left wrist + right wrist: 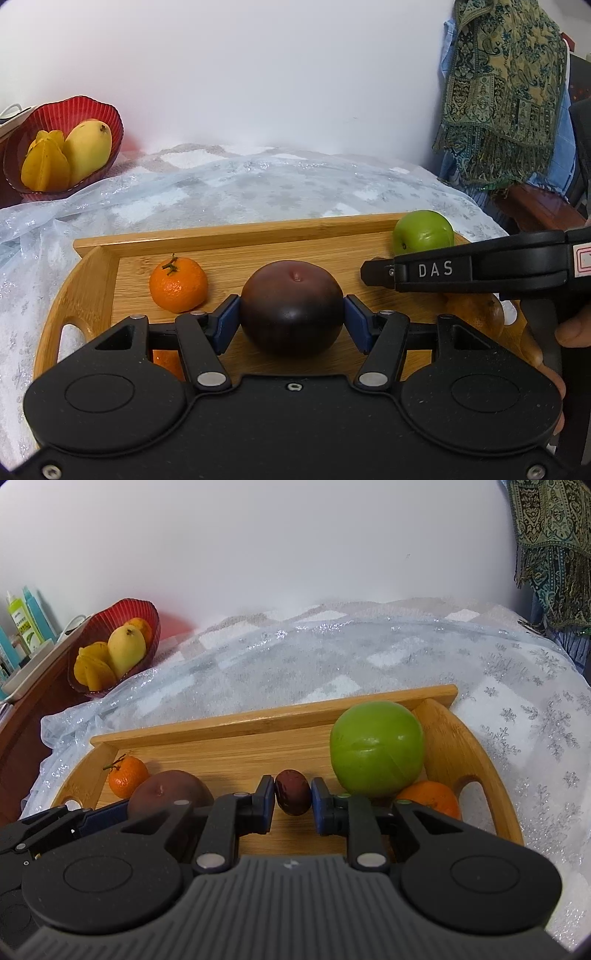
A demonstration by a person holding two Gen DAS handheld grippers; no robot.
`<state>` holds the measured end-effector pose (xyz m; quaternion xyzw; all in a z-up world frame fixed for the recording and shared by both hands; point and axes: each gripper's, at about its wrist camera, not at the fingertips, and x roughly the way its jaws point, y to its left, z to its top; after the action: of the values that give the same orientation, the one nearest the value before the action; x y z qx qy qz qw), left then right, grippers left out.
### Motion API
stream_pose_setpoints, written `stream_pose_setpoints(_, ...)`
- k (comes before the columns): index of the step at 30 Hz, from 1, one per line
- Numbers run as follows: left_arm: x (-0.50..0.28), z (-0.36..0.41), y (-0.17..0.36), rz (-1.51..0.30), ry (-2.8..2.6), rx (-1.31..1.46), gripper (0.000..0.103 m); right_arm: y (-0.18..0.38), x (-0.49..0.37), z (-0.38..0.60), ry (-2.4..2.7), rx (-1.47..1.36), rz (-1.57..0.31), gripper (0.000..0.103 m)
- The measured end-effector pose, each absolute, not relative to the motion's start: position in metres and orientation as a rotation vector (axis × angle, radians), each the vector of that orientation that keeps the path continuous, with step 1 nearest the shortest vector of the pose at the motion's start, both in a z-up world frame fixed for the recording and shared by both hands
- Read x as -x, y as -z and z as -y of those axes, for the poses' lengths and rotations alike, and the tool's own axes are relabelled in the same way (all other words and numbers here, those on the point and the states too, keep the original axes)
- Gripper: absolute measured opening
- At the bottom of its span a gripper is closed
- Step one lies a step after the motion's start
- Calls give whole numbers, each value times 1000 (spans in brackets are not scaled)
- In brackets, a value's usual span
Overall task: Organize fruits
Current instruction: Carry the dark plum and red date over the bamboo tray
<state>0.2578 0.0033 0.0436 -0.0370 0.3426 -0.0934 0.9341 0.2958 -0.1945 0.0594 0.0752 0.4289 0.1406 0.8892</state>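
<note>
My left gripper [291,310] is shut on a round dark purple fruit [291,291] that rests on the wooden tray [221,236]; both blue pads press its sides. My right gripper [293,790] is shut on a small dark red fruit [293,801] low over the tray [258,716], just right of the purple fruit [166,790]. A green apple [376,747] sits at the tray's far right corner, with an orange [430,797] in front of it. A mandarin [178,284] with a stem lies at the far left.
A red bowl [110,110] at the back left holds a mango [88,147] and a starfruit [44,166]. The tray lies on a shimmery white cloth [332,657]. A patterned scarf [506,92] hangs at the right. Bottles [22,624] stand at the far left.
</note>
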Motion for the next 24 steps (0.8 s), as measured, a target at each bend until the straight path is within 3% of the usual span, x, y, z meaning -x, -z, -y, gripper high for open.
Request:
stream_pose_setpoints(12,-263,-7,-44,-711,214,75,59,-56,-297,191,-292,-145,-903,28)
stream_pose_setpoints(24,-264,-7,-44,-707,217,80,60,-56,-298,193,-293,-160,-903,37)
